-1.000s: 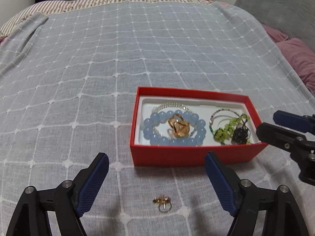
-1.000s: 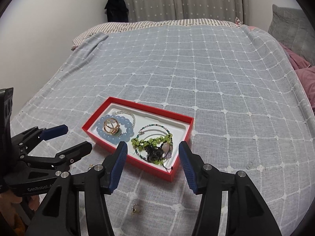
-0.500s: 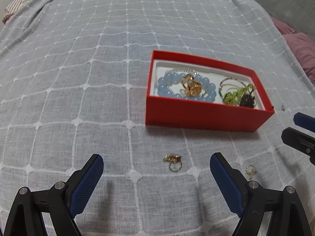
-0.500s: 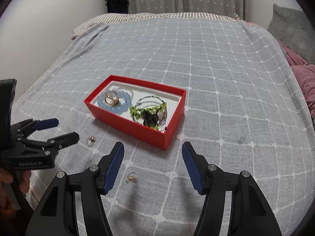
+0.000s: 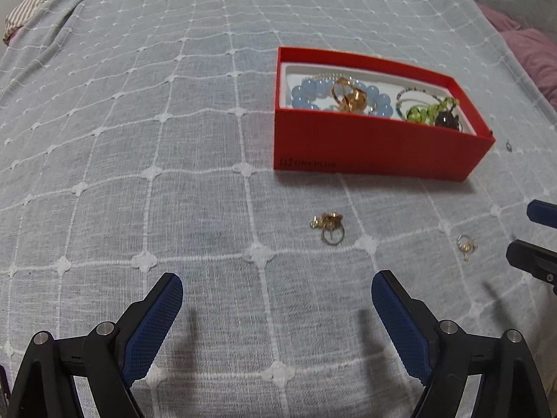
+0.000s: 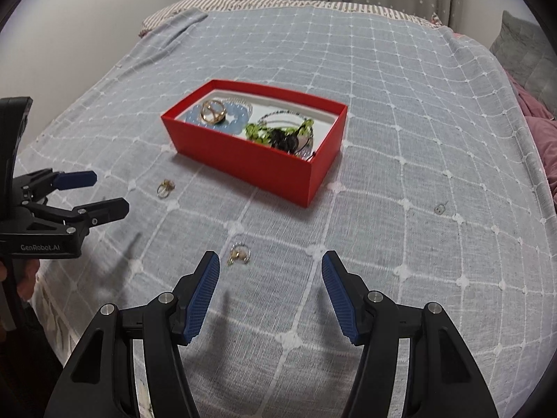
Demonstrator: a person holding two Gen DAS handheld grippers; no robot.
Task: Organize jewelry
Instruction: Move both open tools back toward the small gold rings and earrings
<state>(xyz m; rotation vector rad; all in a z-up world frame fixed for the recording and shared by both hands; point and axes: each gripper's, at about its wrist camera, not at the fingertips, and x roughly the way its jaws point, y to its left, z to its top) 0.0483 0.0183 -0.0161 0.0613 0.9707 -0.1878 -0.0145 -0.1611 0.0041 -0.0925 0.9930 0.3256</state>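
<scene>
1. Your left gripper (image 5: pixel 276 284) tips down at the bed (image 5: pixel 139 139). Its jaws have just opened wider and hold nothing.
2. A gold ring (image 5: pixel 329 228) lies on the bed just ahead of it.
3. Your right gripper (image 6: pixel 271 261) tips down too, jaws apart and empty.
4. A small ring (image 6: pixel 239 253) lies by its left pad (image 6: pixel 202 296).
5. The red box (image 6: pixel 257 163) of beads sits farther back.

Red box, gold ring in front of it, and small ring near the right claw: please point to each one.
Red box (image 5: pixel 376 142): left wrist view, front wall.
Gold ring (image 5: pixel 332 235): left wrist view, its hoop.
Small ring (image 6: pixel 239 254): right wrist view, its middle.
</scene>
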